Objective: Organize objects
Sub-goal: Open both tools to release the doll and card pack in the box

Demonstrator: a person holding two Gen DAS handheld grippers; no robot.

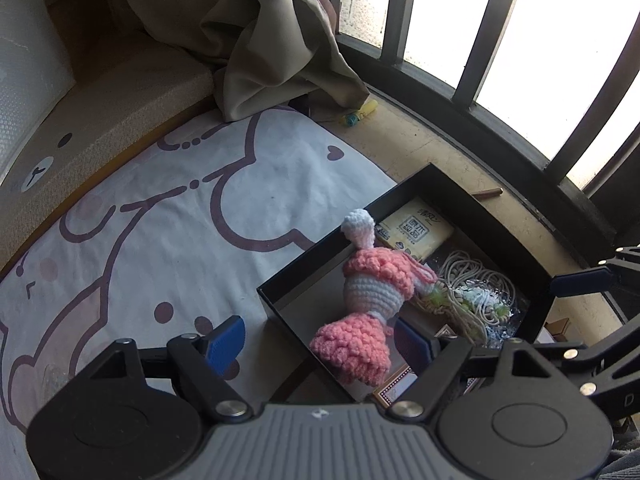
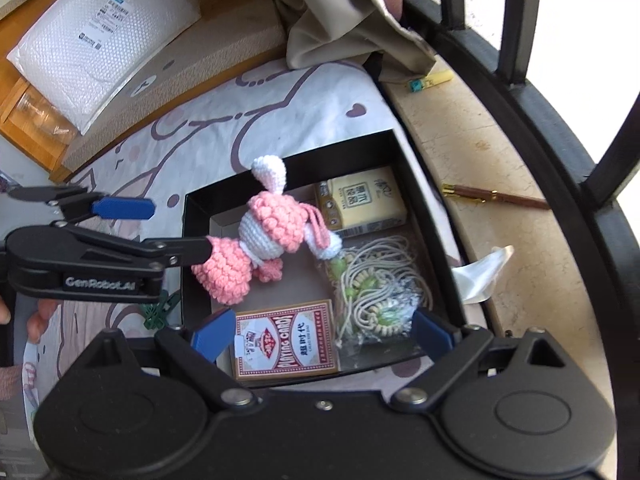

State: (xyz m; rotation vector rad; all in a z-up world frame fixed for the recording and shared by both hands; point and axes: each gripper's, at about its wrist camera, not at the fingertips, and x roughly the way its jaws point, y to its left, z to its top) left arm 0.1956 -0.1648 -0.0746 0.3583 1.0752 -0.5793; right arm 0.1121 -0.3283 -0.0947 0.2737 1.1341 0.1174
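Two wrist cameras, both looking steeply down into one black box [image 1: 404,216]

The left view sits close over the box's near-left corner, facing the barred window [image 1: 500,40]. The right view hangs close above the box [image 2: 196,216], facing the same way, from further right. Both share the box, crochet doll [image 1: 372,284] [image 2: 268,232], cartoon mat [image 1: 160,216] [image 2: 280,100].

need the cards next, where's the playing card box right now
In the right wrist view the playing card box lies flat in the near left corner of the black tray, just left of the bagged cord bundle and below the pink crochet doll.
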